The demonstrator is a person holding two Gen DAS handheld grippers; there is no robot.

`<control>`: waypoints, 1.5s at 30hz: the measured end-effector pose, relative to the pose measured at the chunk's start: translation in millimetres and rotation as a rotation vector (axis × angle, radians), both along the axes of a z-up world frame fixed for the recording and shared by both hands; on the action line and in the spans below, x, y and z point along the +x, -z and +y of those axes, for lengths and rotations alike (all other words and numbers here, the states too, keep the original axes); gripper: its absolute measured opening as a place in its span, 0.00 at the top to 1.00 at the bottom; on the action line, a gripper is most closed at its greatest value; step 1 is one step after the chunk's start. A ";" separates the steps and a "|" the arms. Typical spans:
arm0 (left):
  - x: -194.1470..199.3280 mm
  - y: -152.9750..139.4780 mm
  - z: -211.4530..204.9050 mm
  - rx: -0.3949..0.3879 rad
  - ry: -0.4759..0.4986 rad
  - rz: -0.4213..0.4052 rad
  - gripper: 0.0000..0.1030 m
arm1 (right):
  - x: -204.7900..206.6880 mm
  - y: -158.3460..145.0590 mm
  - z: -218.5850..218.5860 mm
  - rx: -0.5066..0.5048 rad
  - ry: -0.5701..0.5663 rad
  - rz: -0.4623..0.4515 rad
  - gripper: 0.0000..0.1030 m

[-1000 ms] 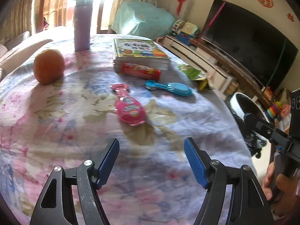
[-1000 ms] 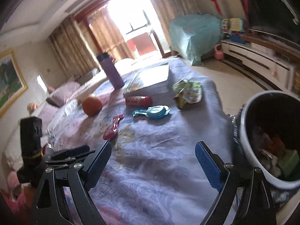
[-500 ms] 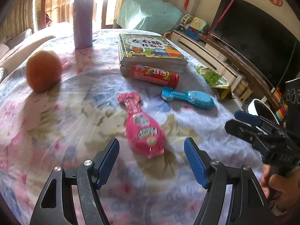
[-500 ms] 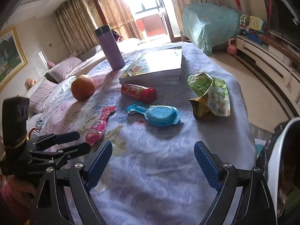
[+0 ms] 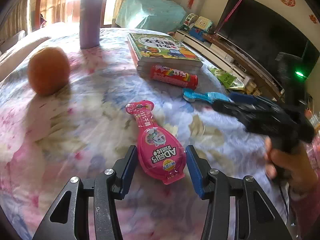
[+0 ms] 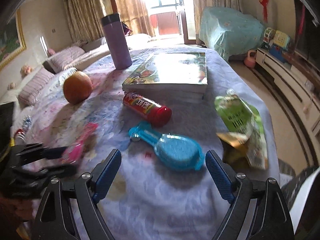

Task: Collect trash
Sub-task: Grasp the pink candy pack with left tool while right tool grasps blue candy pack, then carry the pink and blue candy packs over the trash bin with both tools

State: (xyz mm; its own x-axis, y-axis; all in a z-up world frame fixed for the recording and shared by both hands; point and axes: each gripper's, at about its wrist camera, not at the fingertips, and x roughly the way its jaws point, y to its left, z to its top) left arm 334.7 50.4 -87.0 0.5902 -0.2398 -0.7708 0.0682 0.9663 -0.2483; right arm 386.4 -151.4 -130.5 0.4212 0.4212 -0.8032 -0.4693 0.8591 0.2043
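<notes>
left tool (image 5: 161, 168) closed in on pink packet (image 5: 160, 150) | label "ad", maybe

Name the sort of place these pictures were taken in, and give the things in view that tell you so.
Most likely a family living room: a large dark television on a low cabinet, a cushioned sofa by curtained windows, and a cloth-covered table.

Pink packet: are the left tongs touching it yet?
Cannot tell. In the left wrist view the closing left tongs straddle the pink packet, pads at its edges, no clear gap.
</notes>
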 end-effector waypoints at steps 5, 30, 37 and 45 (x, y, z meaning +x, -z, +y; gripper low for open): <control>-17.7 -4.0 13.4 -0.021 0.001 -0.001 0.53 | 5.6 14.5 0.7 -0.080 0.051 0.041 0.60; -59.9 -8.9 -10.0 -0.068 0.080 -0.030 0.53 | -116.3 -17.6 -20.0 0.092 0.161 0.125 0.76; -53.6 -2.9 -18.4 -0.030 0.038 -0.002 0.52 | -110.8 -10.0 -21.3 0.166 0.220 0.122 0.66; -47.7 2.8 -27.9 0.001 0.022 -0.008 0.54 | -110.3 -7.9 -29.5 0.221 0.256 0.116 0.81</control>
